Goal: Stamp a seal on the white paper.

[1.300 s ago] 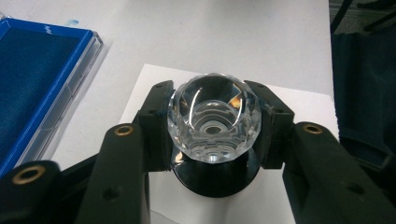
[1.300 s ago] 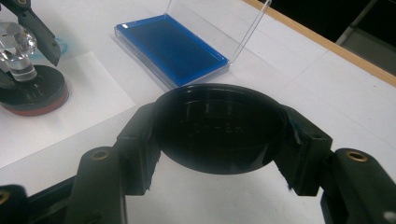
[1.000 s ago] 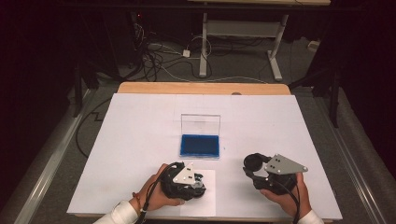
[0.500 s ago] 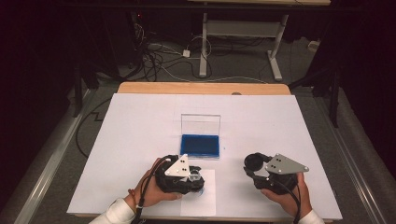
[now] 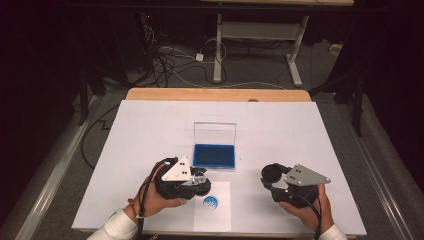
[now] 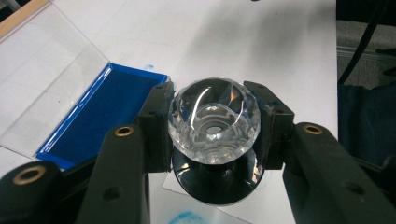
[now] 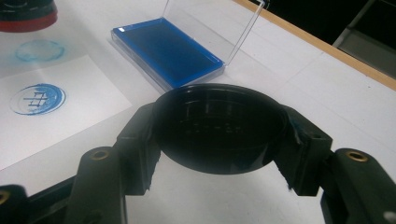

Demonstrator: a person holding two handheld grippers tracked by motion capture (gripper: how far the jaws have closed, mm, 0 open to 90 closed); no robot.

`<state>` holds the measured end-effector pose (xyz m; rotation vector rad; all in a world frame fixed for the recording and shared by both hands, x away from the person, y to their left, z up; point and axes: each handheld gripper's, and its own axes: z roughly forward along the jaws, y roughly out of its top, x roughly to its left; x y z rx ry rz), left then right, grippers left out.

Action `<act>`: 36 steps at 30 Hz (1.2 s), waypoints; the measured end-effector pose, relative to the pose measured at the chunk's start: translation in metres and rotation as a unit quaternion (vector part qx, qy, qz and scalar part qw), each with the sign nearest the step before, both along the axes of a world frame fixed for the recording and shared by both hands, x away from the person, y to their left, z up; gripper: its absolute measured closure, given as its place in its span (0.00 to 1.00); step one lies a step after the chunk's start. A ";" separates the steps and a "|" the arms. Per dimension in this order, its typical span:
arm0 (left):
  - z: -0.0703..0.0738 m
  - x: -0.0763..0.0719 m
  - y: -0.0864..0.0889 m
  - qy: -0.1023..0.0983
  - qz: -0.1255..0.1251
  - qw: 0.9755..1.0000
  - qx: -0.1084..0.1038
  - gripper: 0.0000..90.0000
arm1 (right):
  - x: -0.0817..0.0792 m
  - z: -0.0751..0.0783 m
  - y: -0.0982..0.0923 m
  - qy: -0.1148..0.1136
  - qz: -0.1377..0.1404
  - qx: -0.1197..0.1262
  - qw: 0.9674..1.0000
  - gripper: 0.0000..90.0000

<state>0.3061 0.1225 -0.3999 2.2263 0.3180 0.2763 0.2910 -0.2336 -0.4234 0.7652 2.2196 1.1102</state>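
The left claw is closed on a stamp, its pads gripping the clear faceted knob on both sides, with the black round base below. It hangs over a sheet of paper at the near edge of the desk, just above a blue print. The right claw is clamped on a round black cap, held near the desk's near right corner. An open blue ink pad lies mid-desk between them, its clear lid upright.
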 end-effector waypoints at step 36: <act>0.013 0.003 0.020 -0.012 0.022 0.999 -0.025 0.61 | 0.003 -0.003 0.002 0.007 0.003 -0.004 1.000 0.43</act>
